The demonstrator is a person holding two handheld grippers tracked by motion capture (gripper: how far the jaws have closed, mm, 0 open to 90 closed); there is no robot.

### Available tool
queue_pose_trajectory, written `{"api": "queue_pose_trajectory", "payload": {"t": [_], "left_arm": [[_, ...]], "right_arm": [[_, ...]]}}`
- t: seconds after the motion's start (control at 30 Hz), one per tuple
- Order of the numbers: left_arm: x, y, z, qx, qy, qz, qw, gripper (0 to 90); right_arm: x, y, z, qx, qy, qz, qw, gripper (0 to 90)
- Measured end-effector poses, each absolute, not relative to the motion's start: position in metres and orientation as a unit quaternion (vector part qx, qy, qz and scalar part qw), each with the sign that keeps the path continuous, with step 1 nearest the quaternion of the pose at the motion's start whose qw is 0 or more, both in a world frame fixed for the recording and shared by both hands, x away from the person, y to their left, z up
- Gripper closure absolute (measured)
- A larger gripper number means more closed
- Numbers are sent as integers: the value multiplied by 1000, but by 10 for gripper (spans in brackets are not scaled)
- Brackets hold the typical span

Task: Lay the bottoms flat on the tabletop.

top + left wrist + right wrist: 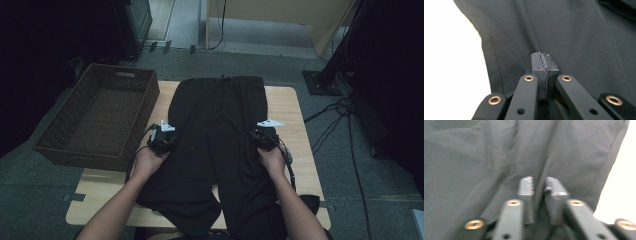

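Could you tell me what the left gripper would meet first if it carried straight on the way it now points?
Probably more of the black trousers: the left gripper, jaws shut, points along the cloth.

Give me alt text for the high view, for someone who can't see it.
Black trousers lie flat on a wooden table, and a person's two hand-held grippers, left gripper and right gripper, press on the trousers' outer edges. An empty brown wicker basket sits at the table's left.
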State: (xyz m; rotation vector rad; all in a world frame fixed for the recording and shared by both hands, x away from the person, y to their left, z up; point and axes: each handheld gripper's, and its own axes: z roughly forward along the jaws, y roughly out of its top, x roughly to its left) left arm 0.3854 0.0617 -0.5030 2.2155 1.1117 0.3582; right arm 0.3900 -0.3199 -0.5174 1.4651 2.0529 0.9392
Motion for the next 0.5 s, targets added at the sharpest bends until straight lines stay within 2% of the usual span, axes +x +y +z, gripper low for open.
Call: {"api": "queue_pose_trajectory", "payload": {"t": [0.03, 0.1, 0.37, 0.5], "left_arm": [[382, 62, -502, 842, 421, 125, 313, 900], [372, 61, -501, 847, 416, 107, 314, 900], [314, 68, -498, 859, 405, 36, 312, 900], [288, 74, -495, 860, 404, 12, 312, 887]], "right_arm": [[388, -321, -516, 531, 746, 335, 222, 872], [381, -325, -514, 531, 753, 321, 219, 890], [335, -330, -510, 520, 772, 317, 182, 897], [309, -333, -507, 527, 773, 324, 144, 896]]}}
